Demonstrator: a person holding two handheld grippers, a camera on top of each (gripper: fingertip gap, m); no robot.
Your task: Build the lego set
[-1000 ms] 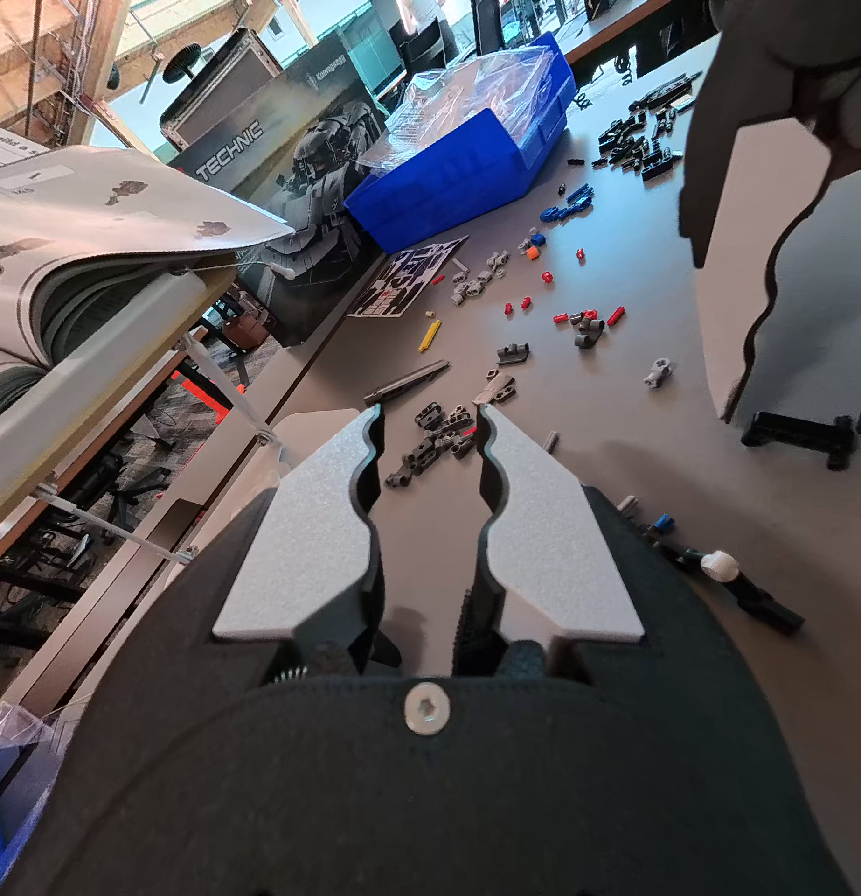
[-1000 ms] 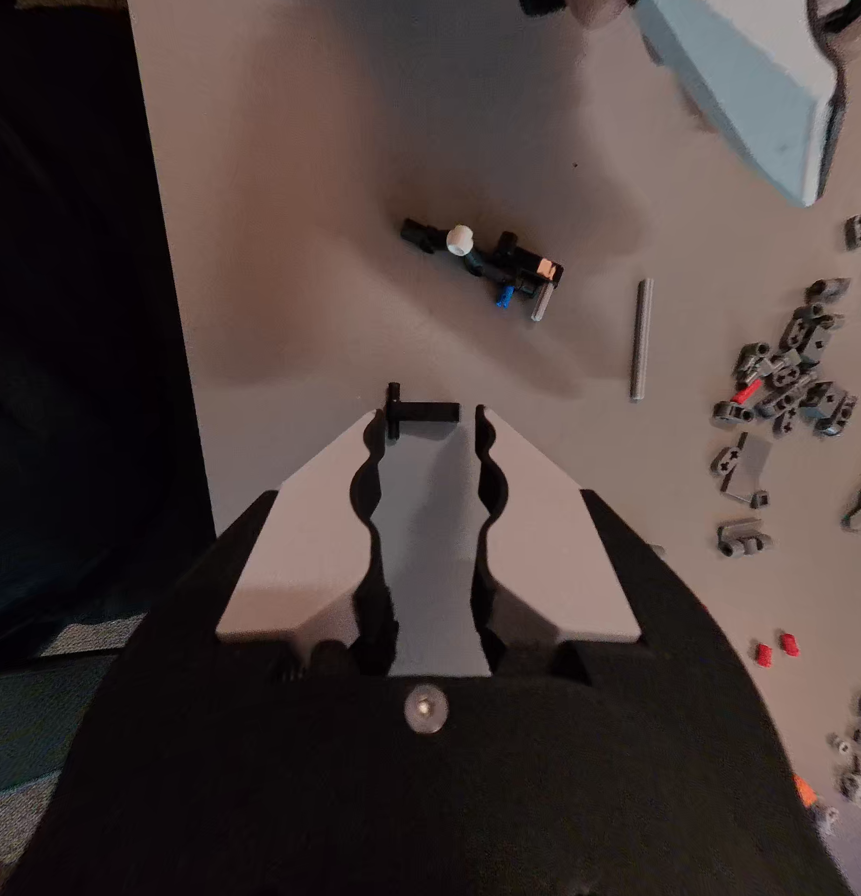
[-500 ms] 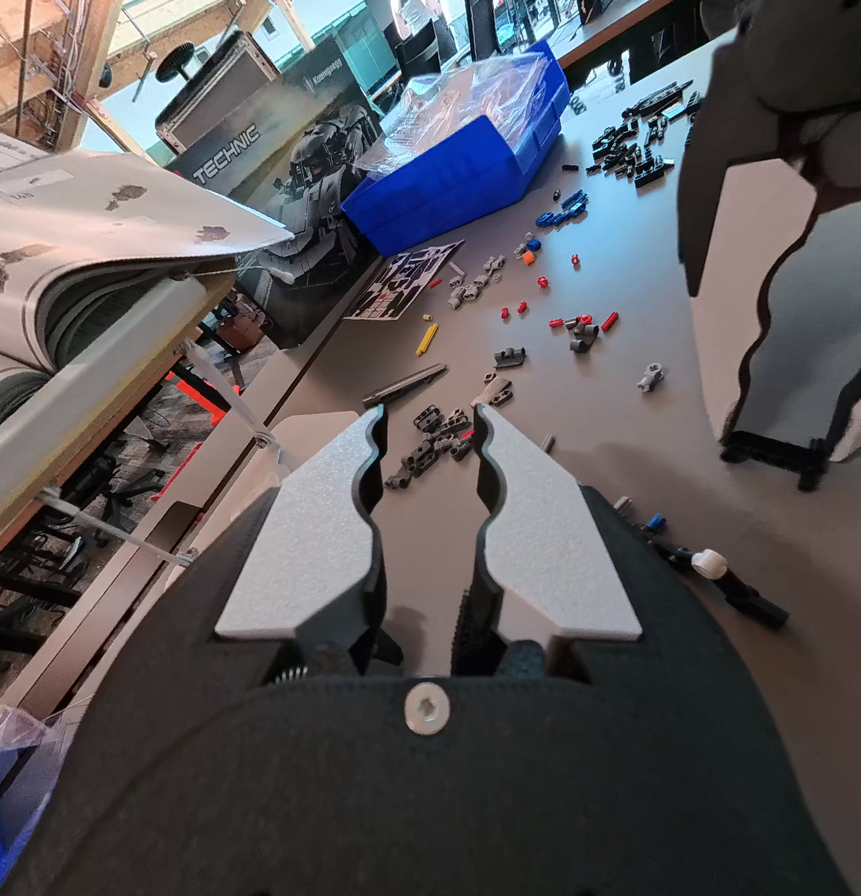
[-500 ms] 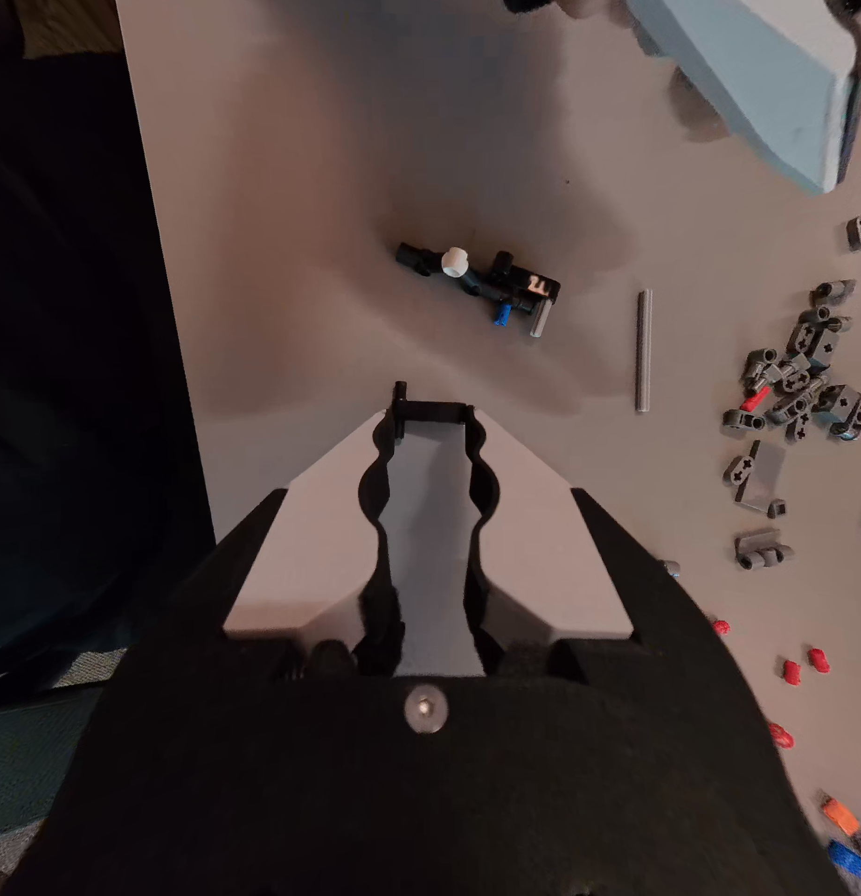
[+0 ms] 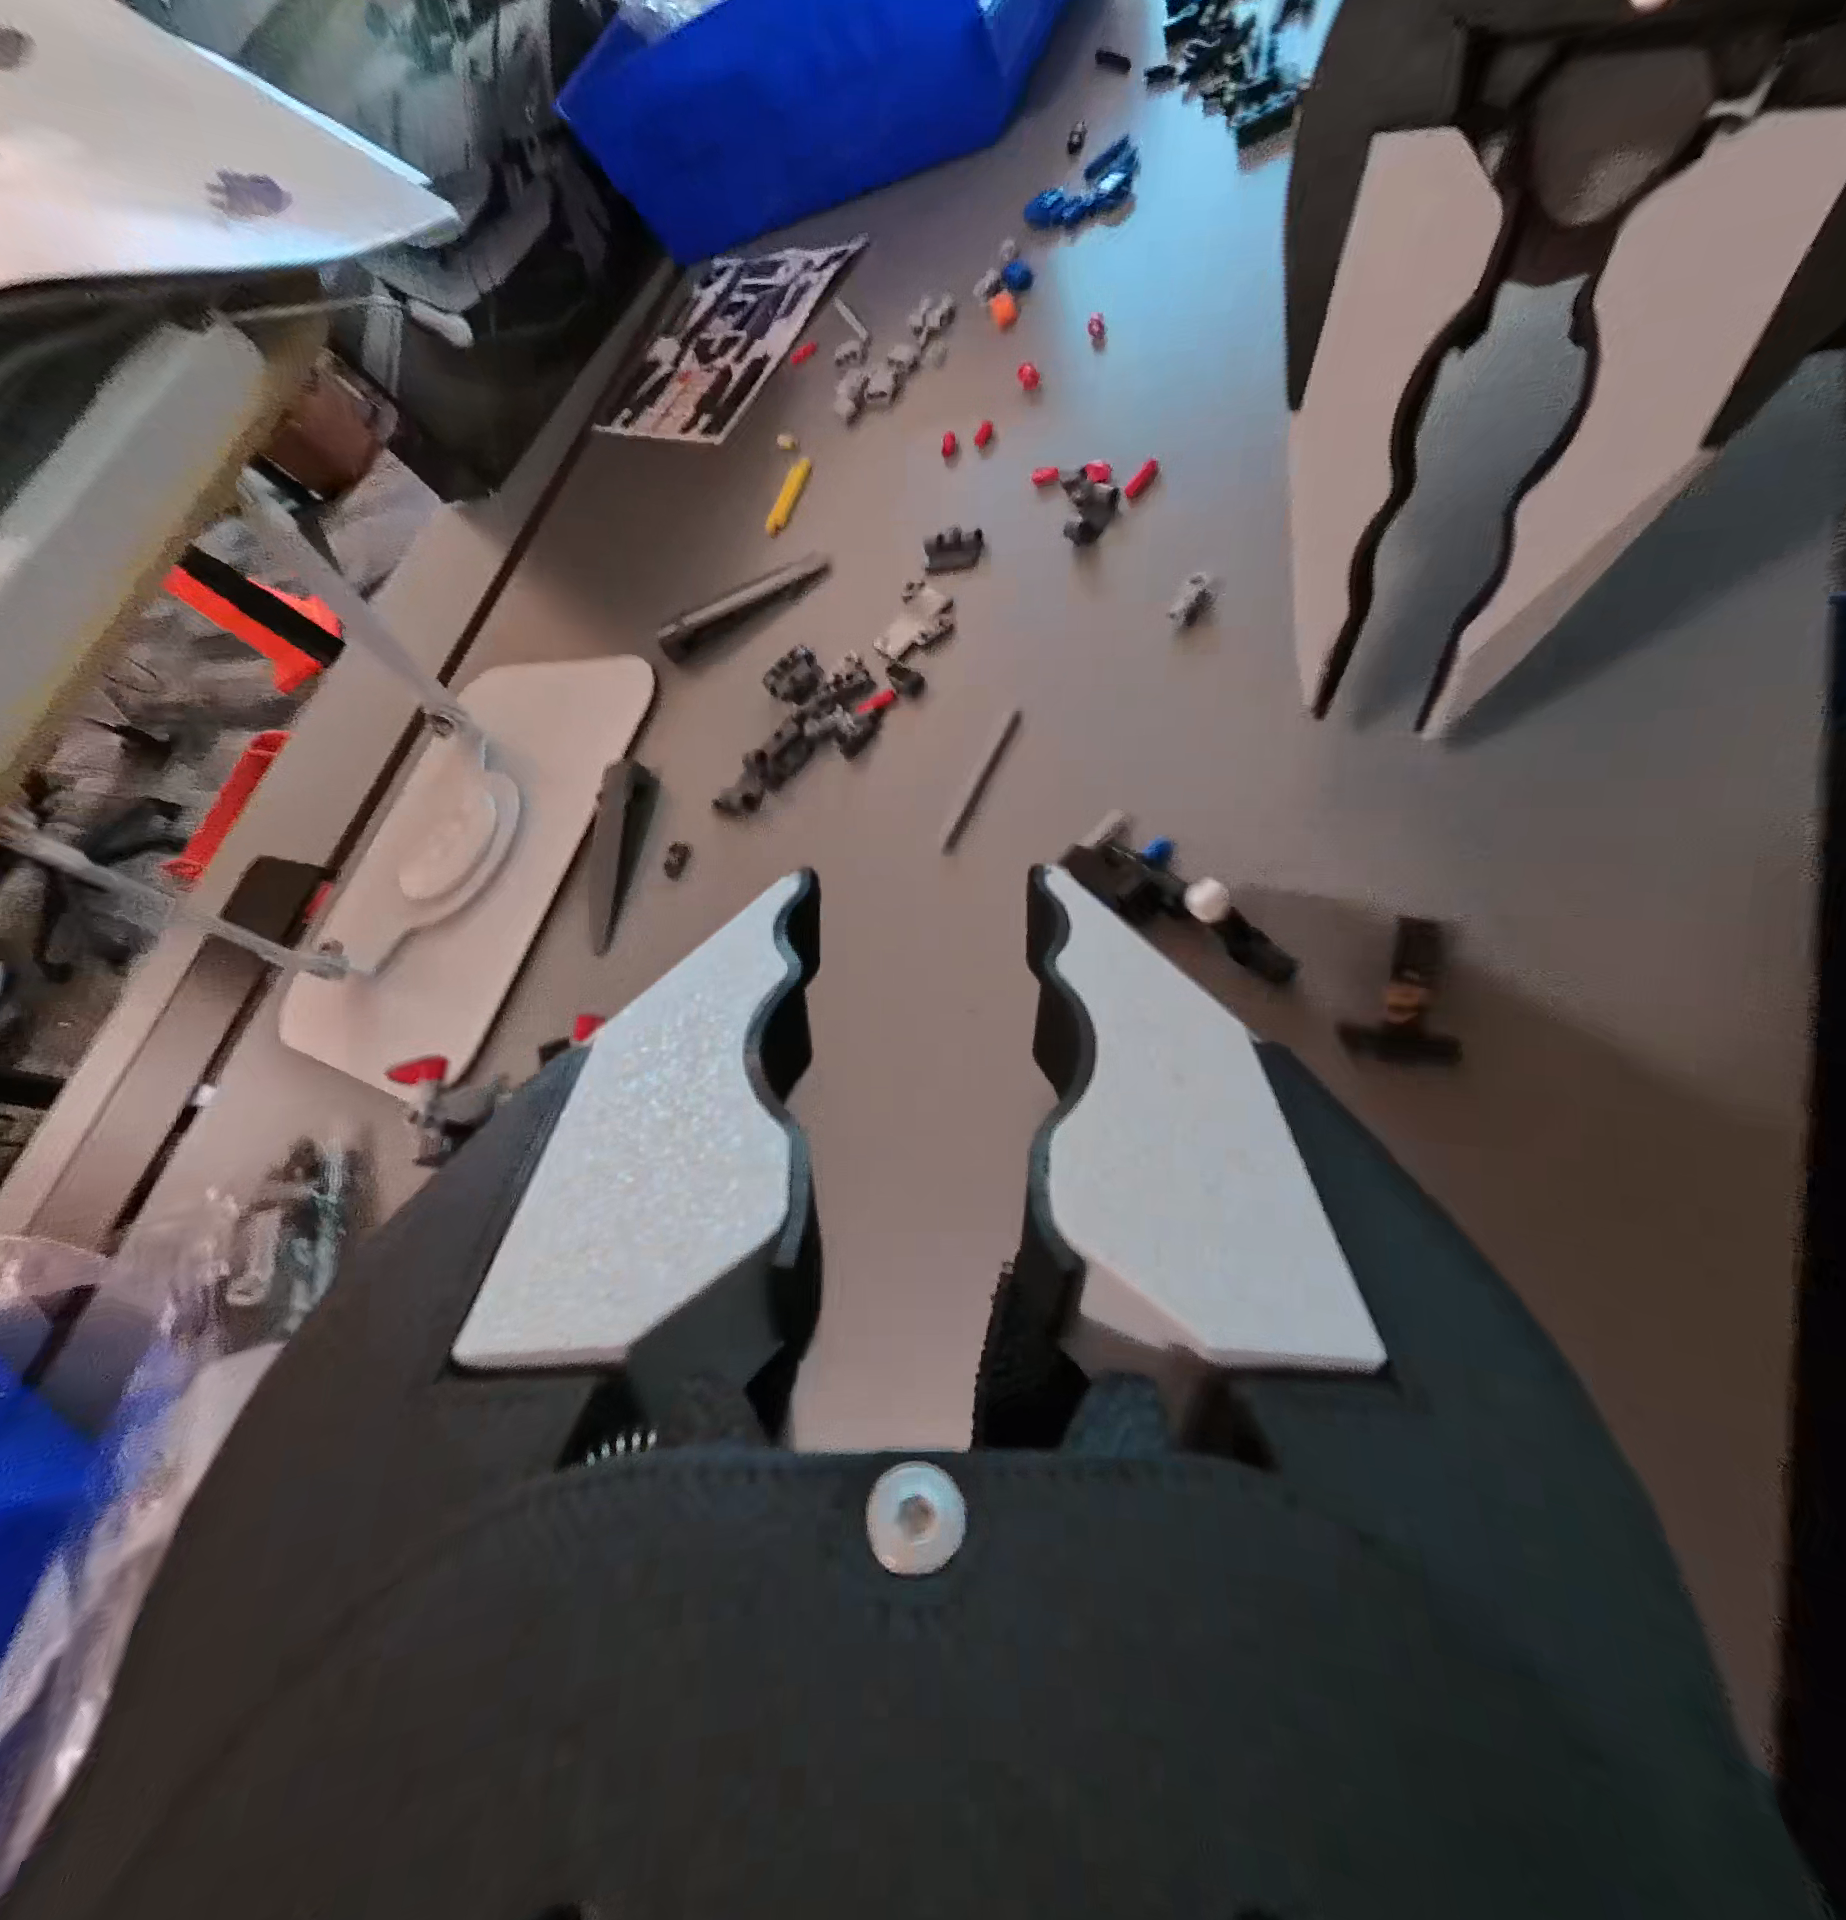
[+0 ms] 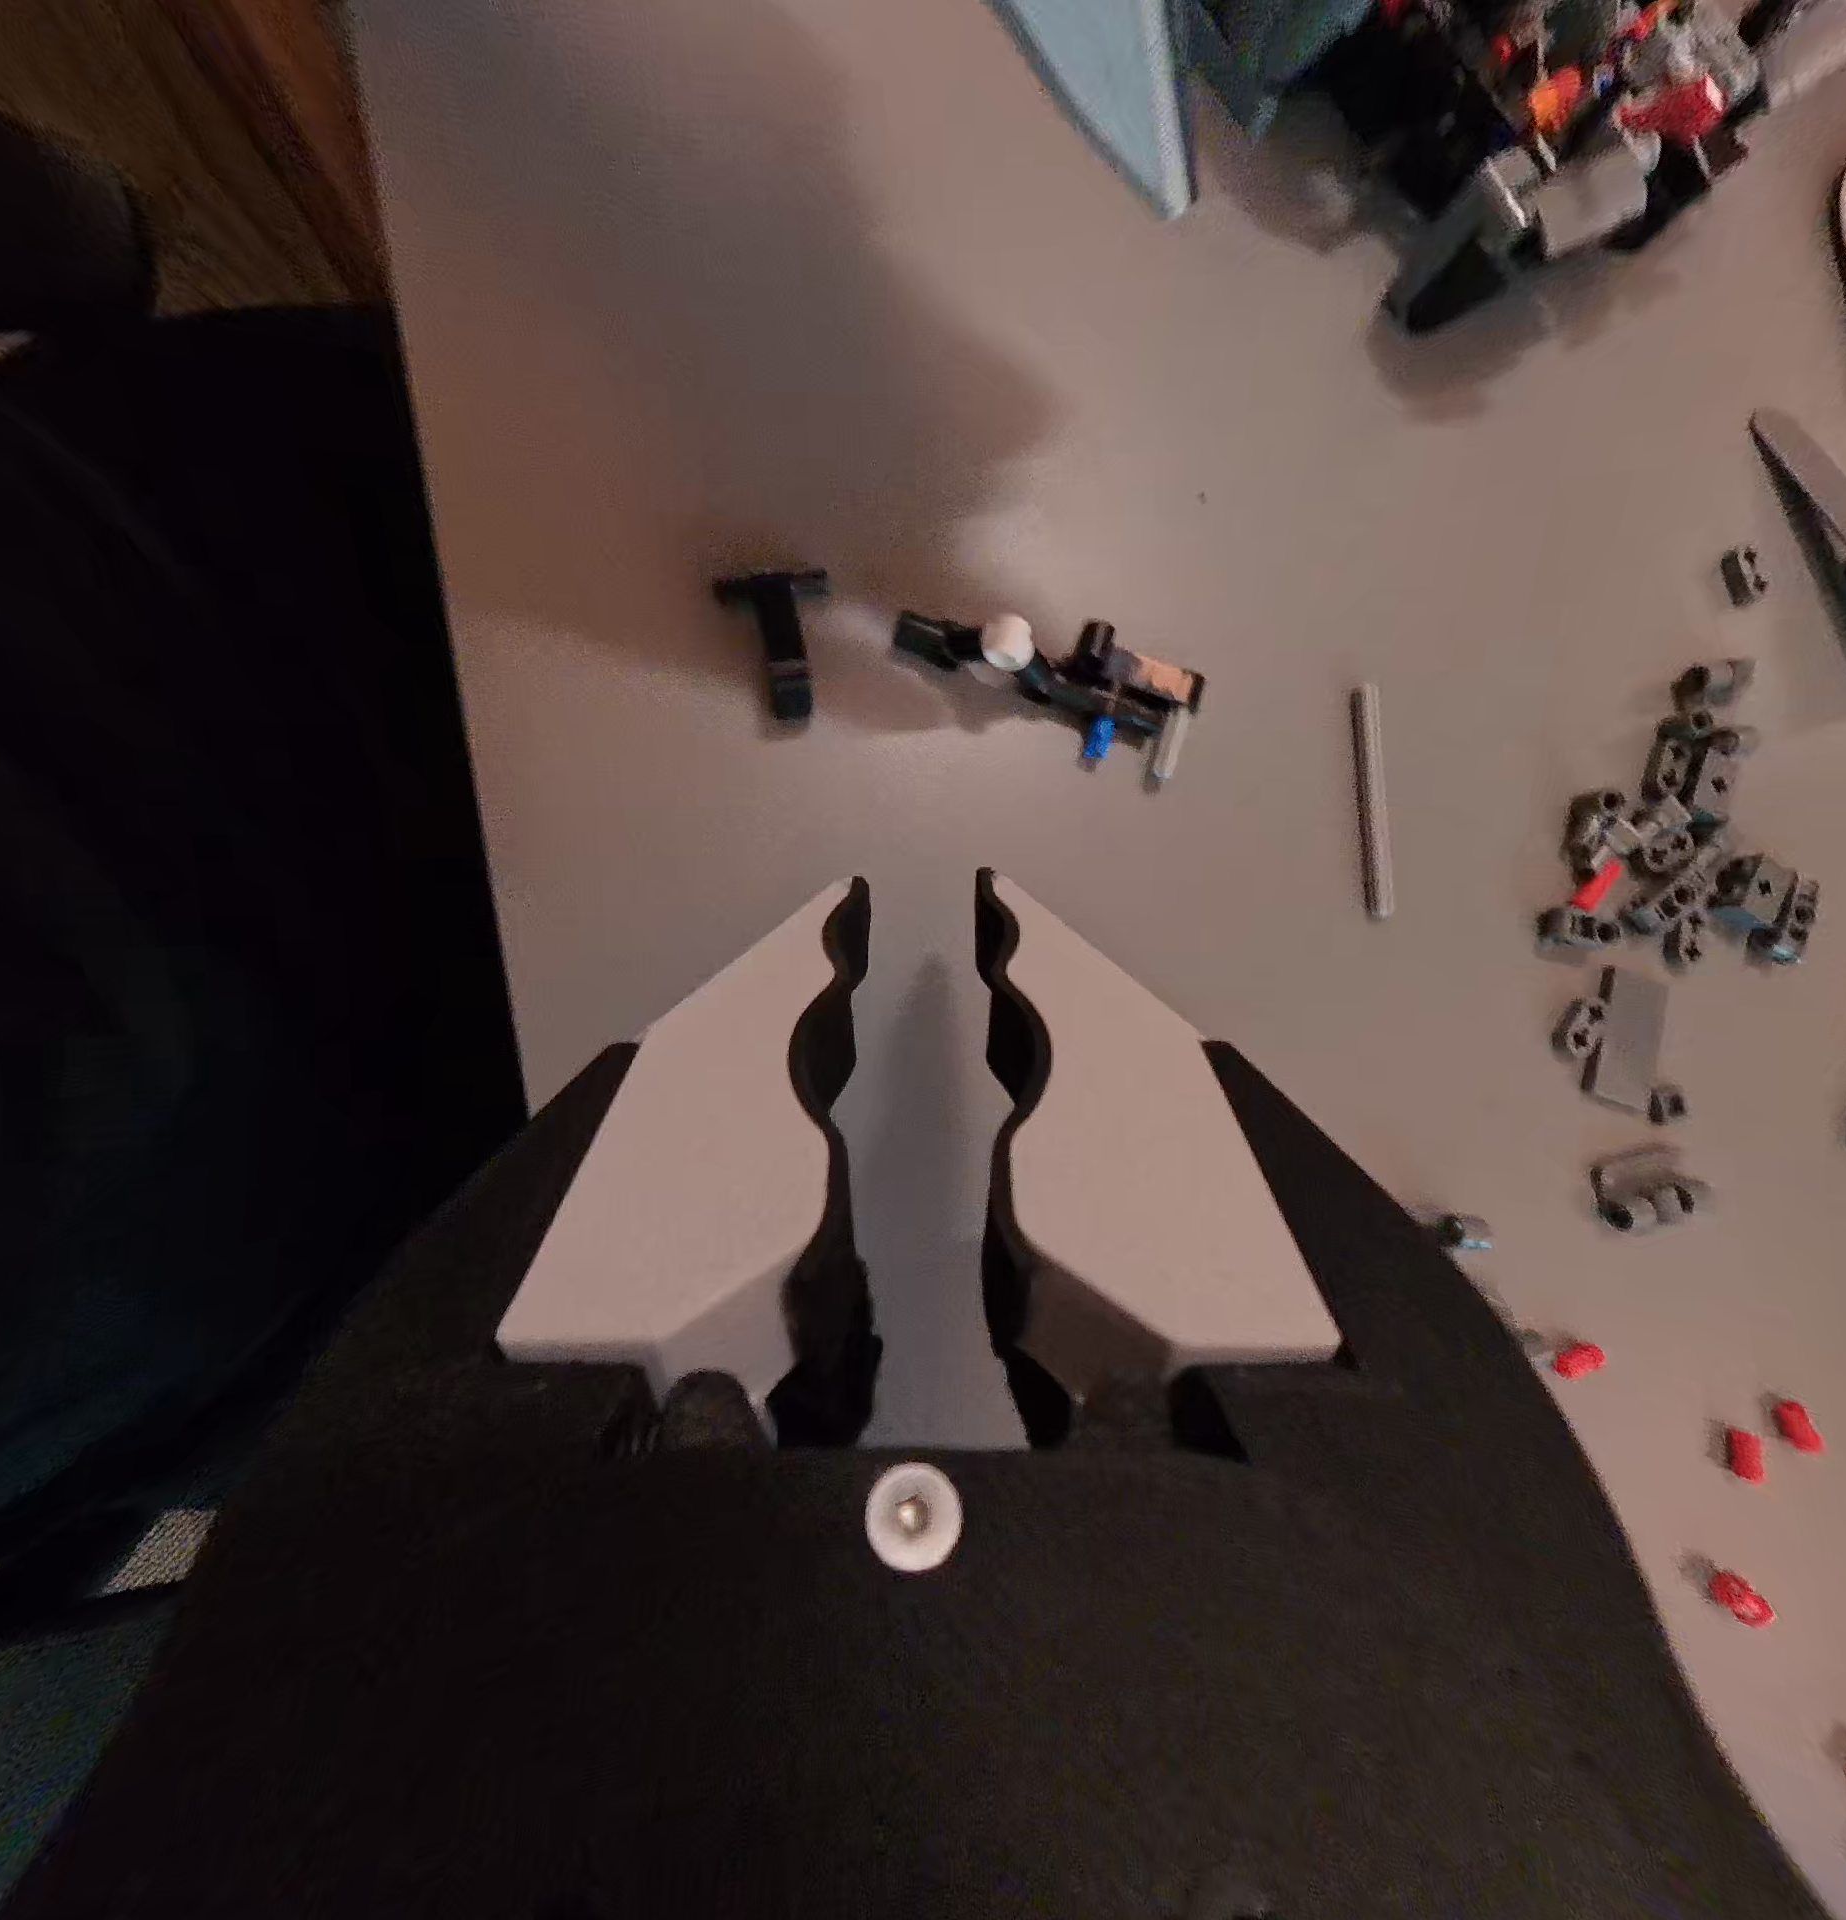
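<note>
Dropped from the right claw (image 6: 921,878) (narrow, empty; left claw (image 5: 924,883) wide, empty), black T-piece (image 6: 779,639) near desk (image 6: 690,312) edge, liable to get knocked off.

The left gripper (image 5: 924,894) is held open and bare above the grey table (image 5: 1158,727); a black assembly (image 5: 1168,894) is seen at two o'clock, touching nothing.

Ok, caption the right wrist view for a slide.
Right gripper, fingers apart and empty, above a grey table, short of a black T-shaped piece.

Blue bin (image 5: 794,114) cut off at top edge, brick pile (image 6: 1553,135) blurred — parts indistinguishable
</note>
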